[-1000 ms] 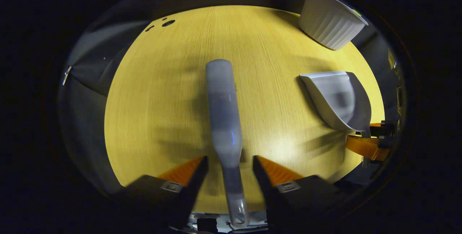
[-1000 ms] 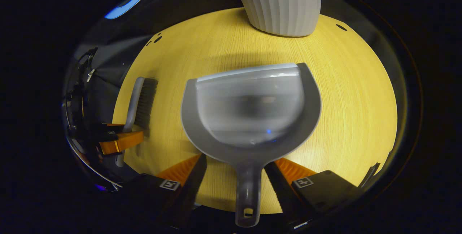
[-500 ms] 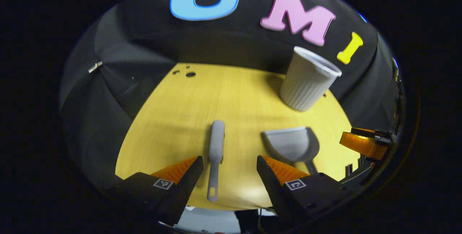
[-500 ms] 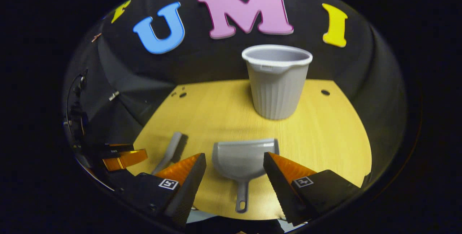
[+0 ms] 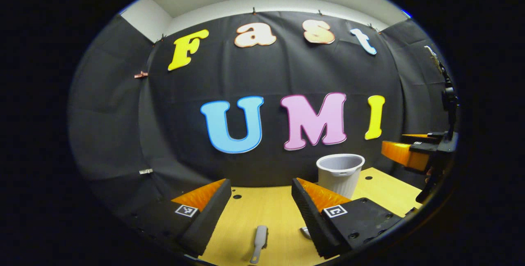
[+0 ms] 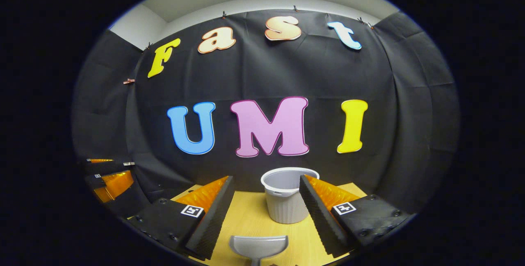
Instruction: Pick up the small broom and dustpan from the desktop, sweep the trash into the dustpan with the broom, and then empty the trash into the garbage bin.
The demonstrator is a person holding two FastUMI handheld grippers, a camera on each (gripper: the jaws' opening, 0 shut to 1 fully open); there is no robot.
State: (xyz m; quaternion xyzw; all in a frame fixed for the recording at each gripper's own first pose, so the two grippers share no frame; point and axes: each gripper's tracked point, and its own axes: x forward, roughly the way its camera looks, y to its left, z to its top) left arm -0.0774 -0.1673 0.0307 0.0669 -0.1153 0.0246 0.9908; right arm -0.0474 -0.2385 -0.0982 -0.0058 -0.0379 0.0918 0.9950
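Left claw: fingers spread wide, released, nothing between them, nothing touched. It sits raised above the bench, looking level at the booth wall. Small broom lies flat on the bench below the gap between the fingers, handle end toward the camera, well clear of both fingers. A sliver of the dustpan shows just left of the right-hand finger's inner edge, also on the bench.

Right claw: also wide open, released, empty, no contact. In the right gripper view the dustpan lies flat on the bench below the gap, open mouth toward the wall, handle toward the camera and cut off at the bottom edge. Garbage bin stands upright beyond it, near the back of the bench, partly hidden behind the right-hand finger. In the left gripper view the bin stands right of centre.

Bench: light wood top with a few small dark holes. Black cloth wall behind it, white wall above. The other claw shows at the far edge of each view.
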